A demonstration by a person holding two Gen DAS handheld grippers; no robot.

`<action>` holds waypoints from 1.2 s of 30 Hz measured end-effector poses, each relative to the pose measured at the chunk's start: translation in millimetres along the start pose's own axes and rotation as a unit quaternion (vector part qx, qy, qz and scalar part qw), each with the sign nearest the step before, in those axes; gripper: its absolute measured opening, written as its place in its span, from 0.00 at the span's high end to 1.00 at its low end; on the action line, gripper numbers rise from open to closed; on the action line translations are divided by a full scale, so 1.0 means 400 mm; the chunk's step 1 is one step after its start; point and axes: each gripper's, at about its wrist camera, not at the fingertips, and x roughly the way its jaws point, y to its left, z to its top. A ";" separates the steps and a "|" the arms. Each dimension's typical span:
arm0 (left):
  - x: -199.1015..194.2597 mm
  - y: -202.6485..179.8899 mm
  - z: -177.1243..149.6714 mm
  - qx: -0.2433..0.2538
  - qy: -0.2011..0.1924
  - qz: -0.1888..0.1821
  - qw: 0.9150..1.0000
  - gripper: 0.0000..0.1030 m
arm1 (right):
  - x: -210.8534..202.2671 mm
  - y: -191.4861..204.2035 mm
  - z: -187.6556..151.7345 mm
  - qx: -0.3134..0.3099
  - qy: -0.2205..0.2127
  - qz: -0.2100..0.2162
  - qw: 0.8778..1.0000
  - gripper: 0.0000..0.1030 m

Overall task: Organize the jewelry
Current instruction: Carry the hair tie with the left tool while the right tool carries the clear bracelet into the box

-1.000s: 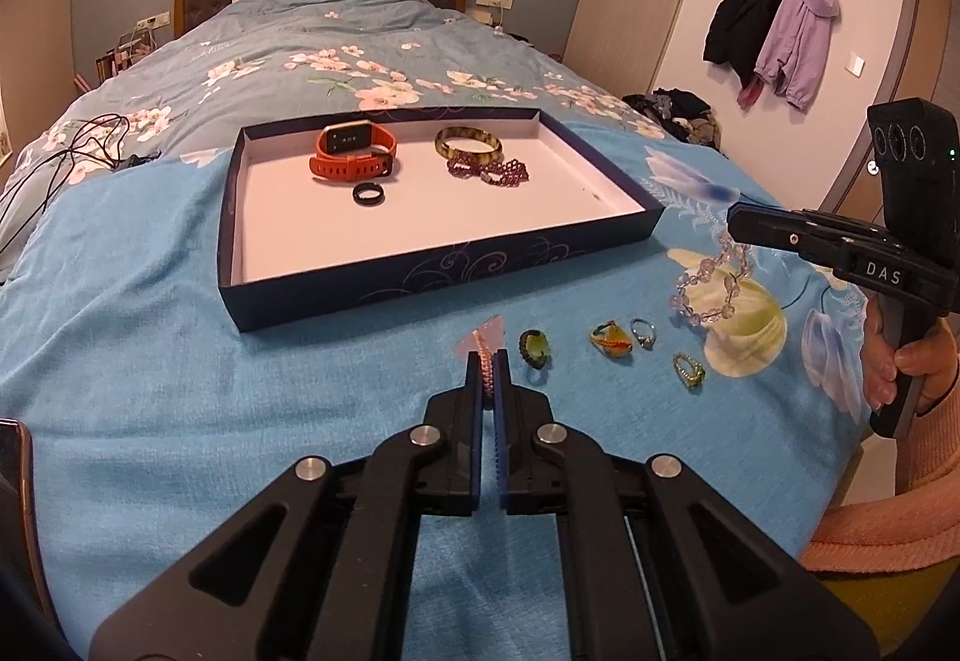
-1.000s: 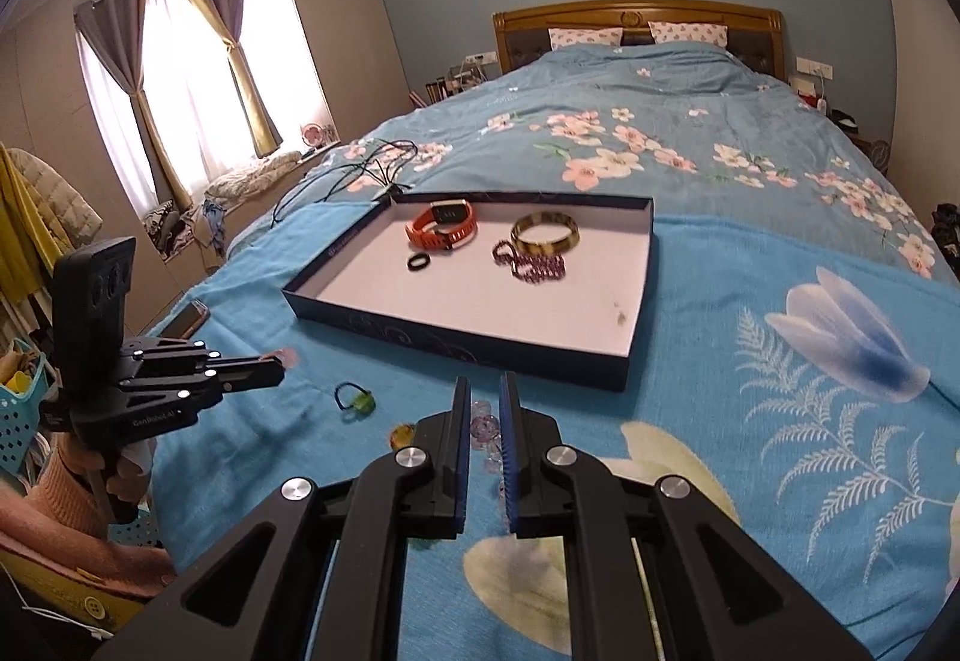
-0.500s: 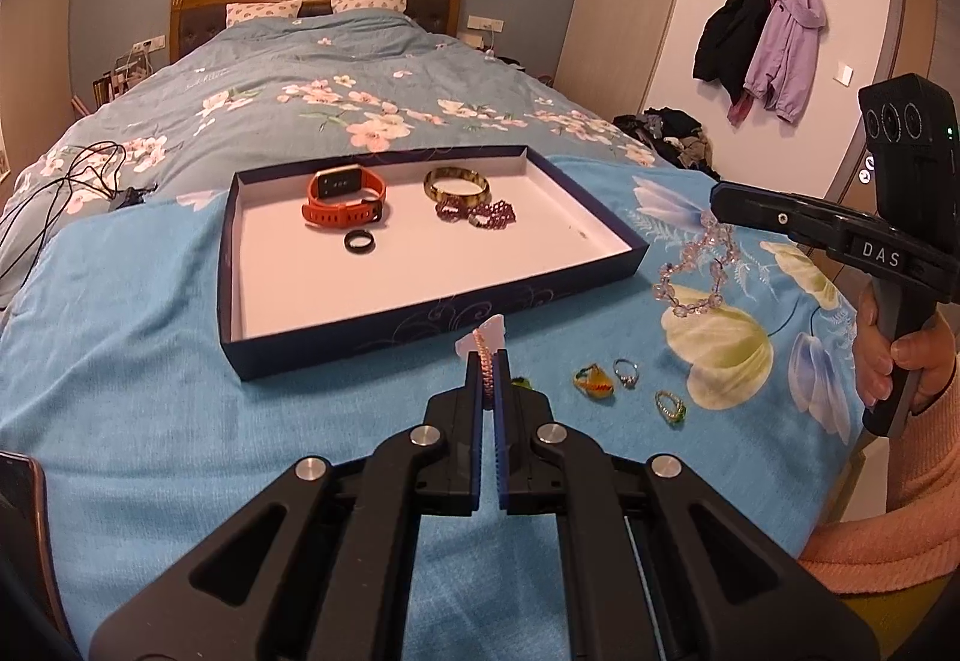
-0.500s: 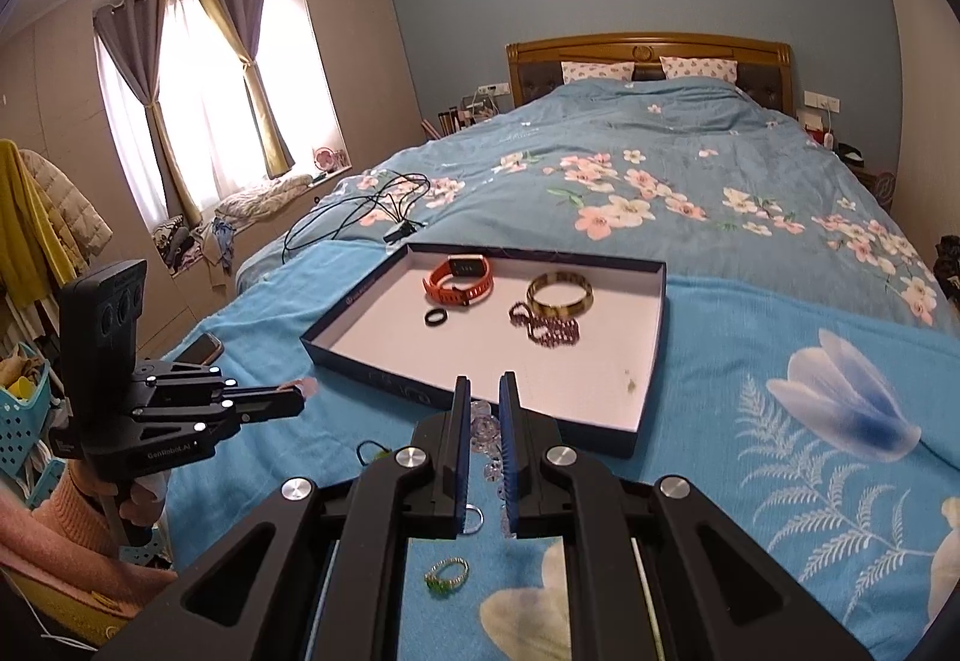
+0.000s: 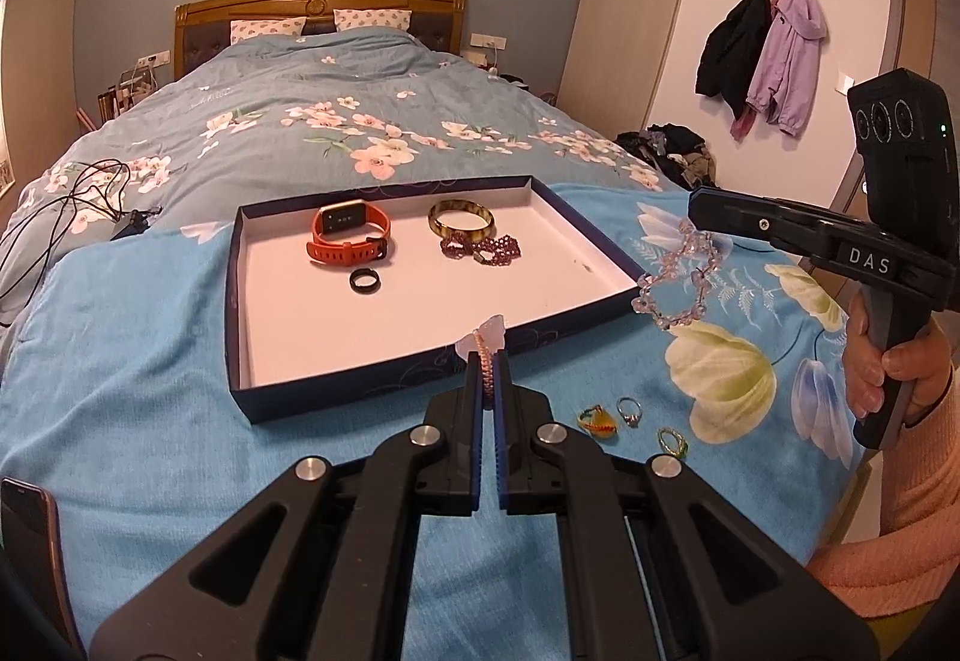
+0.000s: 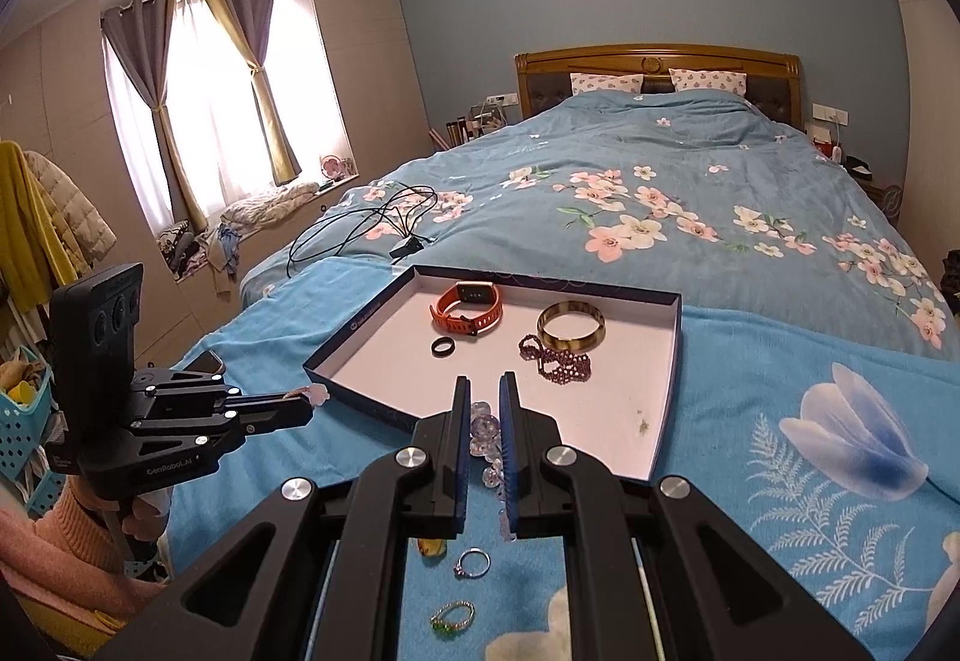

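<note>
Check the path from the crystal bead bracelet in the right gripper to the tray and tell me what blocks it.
Nothing visible blocks it. The crystal bead bracelet hangs from the right gripper just outside the tray, above its low wall. The white floor nearest it is bare; the bangle and purple bracelet lie farther in.

The bed (image 5: pixel 132 379) is covered by a blue floral quilt, with a brighter blue blanket (image 5: pixel 144 421) spread over its near end. A shallow tray (image 5: pixel 237 313) lies flat on that blanket. In front of the tray, three rings lie on the blanket: a yellow one (image 5: pixel 597 419), a silver one (image 5: pixel 629 411) just beside it, and a green one (image 5: pixel 672 440) a little nearer the edge. A tangle of black cables (image 5: pixel 72 199) lies on the quilt off to the left, beyond the tray. A phone (image 6: pixel 204 363) lies near the bed's left edge. Two pillows (image 5: pixel 267 28) sit at the headboard.
</note>
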 end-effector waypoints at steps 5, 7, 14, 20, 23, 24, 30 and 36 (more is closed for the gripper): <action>0.003 -0.002 0.010 0.004 -0.003 0.002 1.000 0.97 | 0.013 -0.007 0.011 0.001 -0.001 -0.001 1.000 0.93; 0.004 0.000 0.013 0.004 -0.004 0.003 1.000 0.97 | 0.017 -0.008 0.014 0.001 0.000 -0.001 1.000 0.93; 0.005 0.006 0.026 0.003 -0.009 0.008 1.000 0.97 | 0.032 -0.015 0.025 0.002 -0.001 -0.004 1.000 0.93; 0.011 0.008 0.033 0.004 -0.011 0.014 1.000 0.97 | 0.038 -0.018 0.040 0.002 -0.006 -0.003 1.000 0.93; 0.013 0.009 0.035 0.006 -0.012 0.016 1.000 0.97 | 0.043 -0.018 0.046 0.000 -0.005 -0.004 1.000 0.93; 0.013 0.010 0.037 0.006 -0.011 0.016 1.000 0.97 | 0.044 -0.018 0.048 0.000 -0.005 -0.004 1.000 0.93; 0.022 0.017 0.043 0.005 -0.011 0.020 1.000 0.97 | 0.052 -0.019 0.061 0.000 -0.007 -0.004 1.000 0.93; 0.036 0.023 0.054 0.001 -0.008 0.023 1.000 0.97 | 0.056 -0.019 0.066 0.001 -0.007 -0.004 1.000 0.93</action>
